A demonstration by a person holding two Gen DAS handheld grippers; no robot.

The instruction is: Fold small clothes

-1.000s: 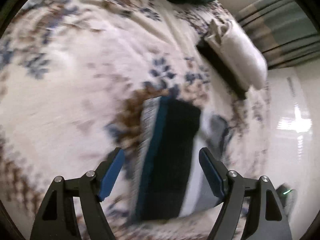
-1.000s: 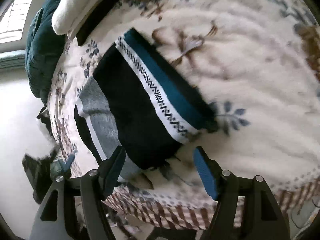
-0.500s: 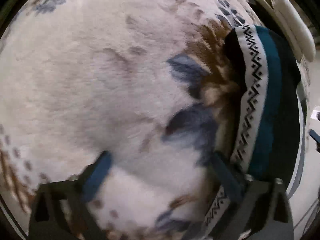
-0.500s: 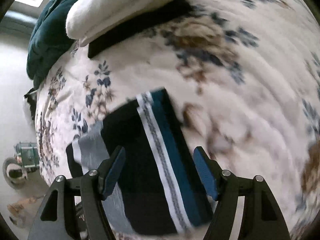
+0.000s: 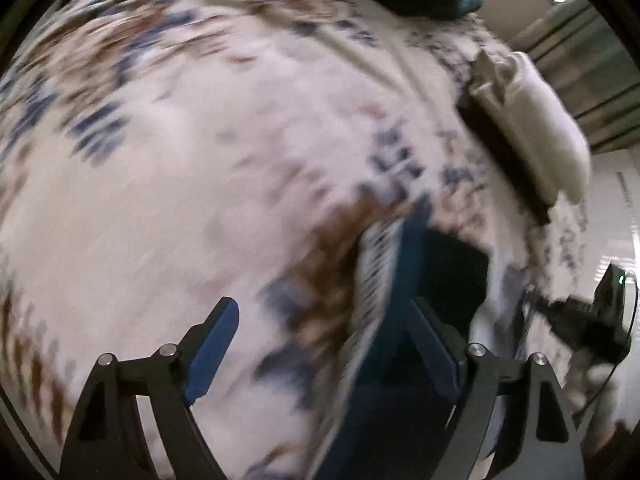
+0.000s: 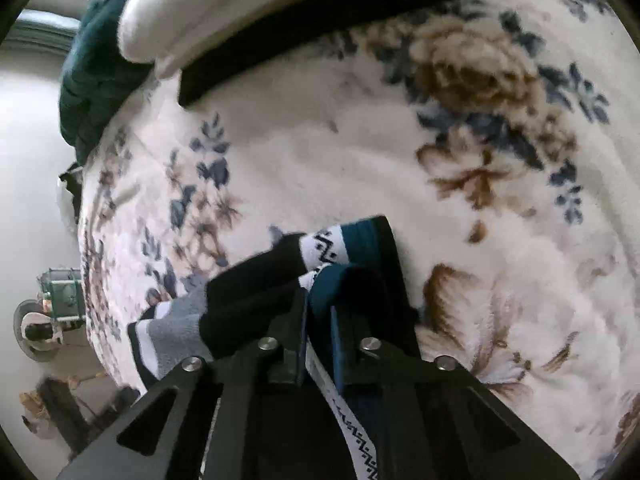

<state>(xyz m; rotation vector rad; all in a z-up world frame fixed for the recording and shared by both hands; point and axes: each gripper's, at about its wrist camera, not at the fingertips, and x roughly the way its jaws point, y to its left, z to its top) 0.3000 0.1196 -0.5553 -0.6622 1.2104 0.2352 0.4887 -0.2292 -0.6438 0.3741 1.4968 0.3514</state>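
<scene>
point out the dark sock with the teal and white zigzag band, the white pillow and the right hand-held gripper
dark sock with teal and white zigzag band [image 6: 326,246]: right wrist view, on the zigzag band.
white pillow [image 6: 224,4]: right wrist view, its upper face.
right hand-held gripper [image 6: 319,304]: right wrist view, between its fingertips.

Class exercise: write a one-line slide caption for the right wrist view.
Right gripper shut on the teal cuff of a dark patterned sock, lying on a floral blanket.
</scene>
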